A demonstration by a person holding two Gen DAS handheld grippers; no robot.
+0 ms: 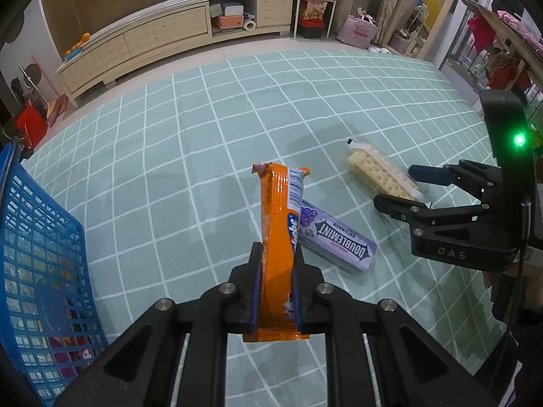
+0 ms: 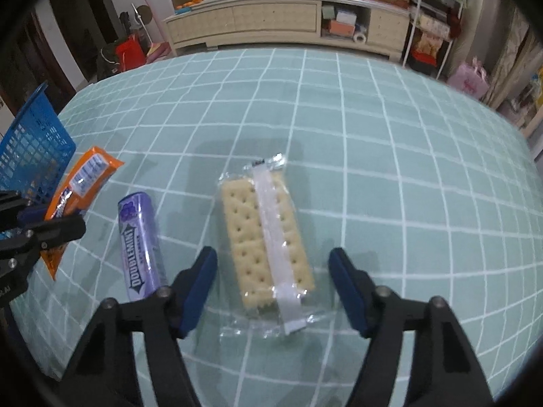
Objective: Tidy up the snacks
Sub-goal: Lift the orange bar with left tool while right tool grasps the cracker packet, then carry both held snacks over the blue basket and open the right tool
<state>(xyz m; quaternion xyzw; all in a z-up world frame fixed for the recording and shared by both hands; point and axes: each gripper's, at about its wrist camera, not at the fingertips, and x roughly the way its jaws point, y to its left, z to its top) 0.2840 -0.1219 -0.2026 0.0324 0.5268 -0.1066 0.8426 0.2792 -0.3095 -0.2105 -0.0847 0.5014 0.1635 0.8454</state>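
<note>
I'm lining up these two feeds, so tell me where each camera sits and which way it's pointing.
Left wrist: on the left gripper, looking forward and down along its fingers, shut on the orange snack pack; the blue basket is at left and the right gripper at right.
Right wrist: on the right gripper, looking down between its open fingers at the cracker pack on the checked tablecloth; the left gripper shows at the left edge.
Shared: Doublemint gum pack, cracker pack, orange pack, basket, cabinet.
</note>
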